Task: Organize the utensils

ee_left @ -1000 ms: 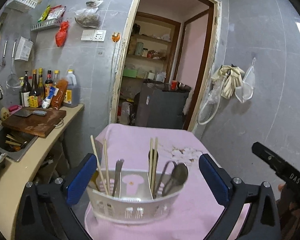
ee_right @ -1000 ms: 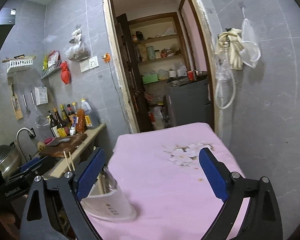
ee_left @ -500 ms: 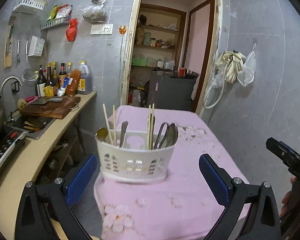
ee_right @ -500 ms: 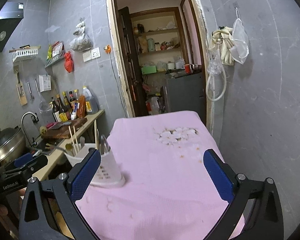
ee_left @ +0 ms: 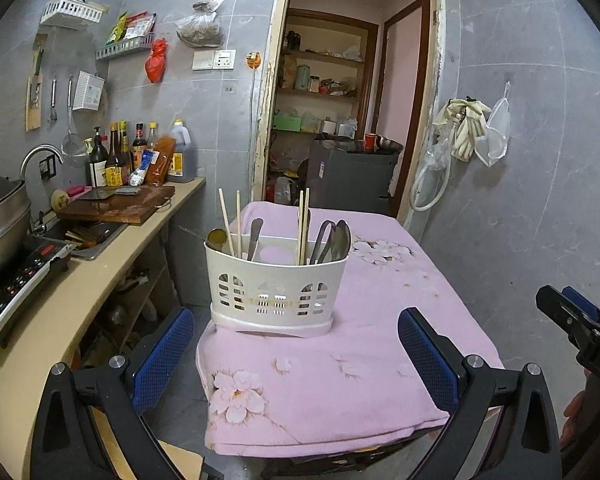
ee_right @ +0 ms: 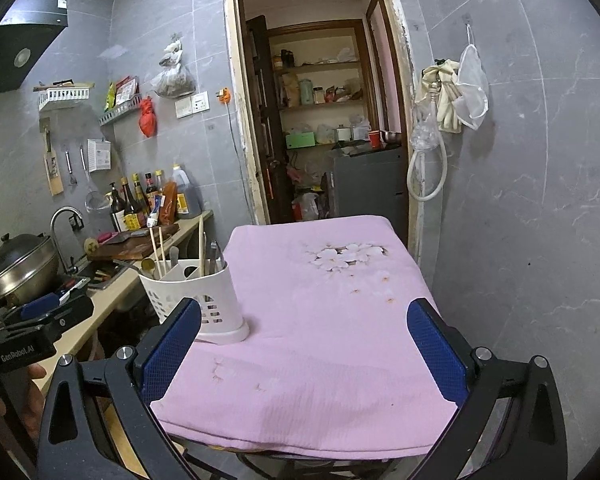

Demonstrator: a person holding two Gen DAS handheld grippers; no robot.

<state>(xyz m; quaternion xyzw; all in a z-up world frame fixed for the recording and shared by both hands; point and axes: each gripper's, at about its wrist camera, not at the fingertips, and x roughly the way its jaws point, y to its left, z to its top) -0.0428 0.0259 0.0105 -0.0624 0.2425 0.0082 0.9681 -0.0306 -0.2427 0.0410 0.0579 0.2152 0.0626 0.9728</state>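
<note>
So I'm holding my left tongs [ee_left: 292, 354] spread wide with nothing between the blue pads, hovering just short of the near edge of the pink-clothed surface [ee_left: 340, 380]. The white utensil caddy [ee_left: 275, 294] is sitting straight ahead of them, a bit to the left of centre, on the near left part of the cloth, well apart from the pads. Its long side is running left to right across my left view, with the slotted wall facing me.

Everything in it is standing roughly upright. One pair of chopsticks [ee_left: 232, 222] is poking up on the left, leaning slightly left at the top, and a second pair [ee_left: 303, 224] is rising almost vertical nearer the middle. A ladle bowl [ee_left: 217, 237] is peeking over the left rim, a flat metal handle [ee_left: 255, 234] is beside it, and the spoons [ee_left: 336, 238] are tilting right in the right compartment.

My right tongs [ee_right: 304, 350] are wide apart too and gripping nothing, hanging over the near edge of the surface. From there the caddy [ee_right: 196, 292] is ahead on the left, partly behind the left pad.
</note>
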